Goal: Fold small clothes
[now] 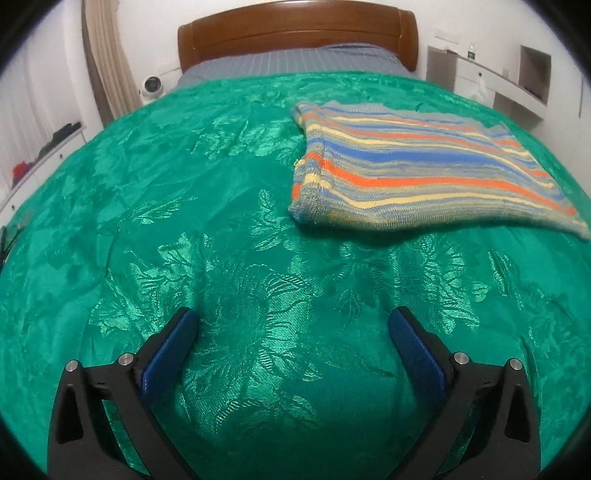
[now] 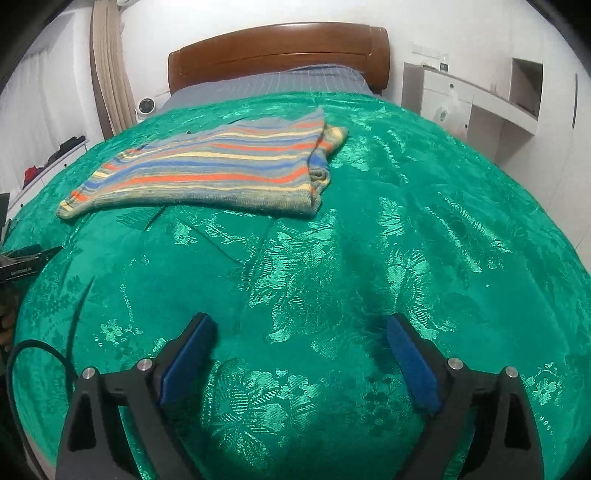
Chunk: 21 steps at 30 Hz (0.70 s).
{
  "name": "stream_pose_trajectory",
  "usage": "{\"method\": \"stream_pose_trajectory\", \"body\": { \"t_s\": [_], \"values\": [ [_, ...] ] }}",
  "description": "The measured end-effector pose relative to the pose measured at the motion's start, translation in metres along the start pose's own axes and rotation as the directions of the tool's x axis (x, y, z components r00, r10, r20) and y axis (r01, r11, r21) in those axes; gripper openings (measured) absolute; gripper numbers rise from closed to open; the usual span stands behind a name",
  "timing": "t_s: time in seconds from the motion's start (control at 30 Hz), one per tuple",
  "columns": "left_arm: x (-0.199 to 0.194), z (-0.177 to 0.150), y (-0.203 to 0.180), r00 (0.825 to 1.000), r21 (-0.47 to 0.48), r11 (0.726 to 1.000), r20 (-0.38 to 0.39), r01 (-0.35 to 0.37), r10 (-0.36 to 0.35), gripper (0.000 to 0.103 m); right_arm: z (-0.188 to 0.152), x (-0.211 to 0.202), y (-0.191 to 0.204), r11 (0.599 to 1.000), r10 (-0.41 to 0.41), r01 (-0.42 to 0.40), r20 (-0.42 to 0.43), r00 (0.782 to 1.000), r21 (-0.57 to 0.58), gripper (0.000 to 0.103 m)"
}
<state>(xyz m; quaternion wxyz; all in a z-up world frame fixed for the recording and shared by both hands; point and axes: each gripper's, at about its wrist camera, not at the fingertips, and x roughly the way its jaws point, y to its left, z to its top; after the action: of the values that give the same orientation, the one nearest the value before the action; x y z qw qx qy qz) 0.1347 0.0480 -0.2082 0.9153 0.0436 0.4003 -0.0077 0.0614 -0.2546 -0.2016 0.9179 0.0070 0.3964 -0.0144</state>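
Observation:
A striped knit garment in blue, orange, yellow and grey lies folded flat on the green bedspread, ahead and to the right in the left wrist view. In the right wrist view the garment lies ahead and to the left, with a folded-under part showing at its right edge. My left gripper is open and empty, low over the bedspread, well short of the garment. My right gripper is open and empty, also short of the garment.
A wooden headboard and a grey striped sheet are at the far end of the bed. White shelves stand at the right, a curtain and a low shelf at the left. The other gripper's body shows at the left edge.

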Motion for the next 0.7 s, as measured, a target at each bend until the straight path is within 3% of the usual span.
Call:
{"method": "stream_pose_trajectory", "body": {
  "t_s": [0.7],
  "values": [
    [0.0013,-0.0009,0.0034,1.0,-0.003,1.0,0.014,0.003,-0.003,0.102,-0.0019,0.0021,-0.0002,1.0,-0.018,0.018,0.012,1.0,-0.01,0.097]
  ]
}}
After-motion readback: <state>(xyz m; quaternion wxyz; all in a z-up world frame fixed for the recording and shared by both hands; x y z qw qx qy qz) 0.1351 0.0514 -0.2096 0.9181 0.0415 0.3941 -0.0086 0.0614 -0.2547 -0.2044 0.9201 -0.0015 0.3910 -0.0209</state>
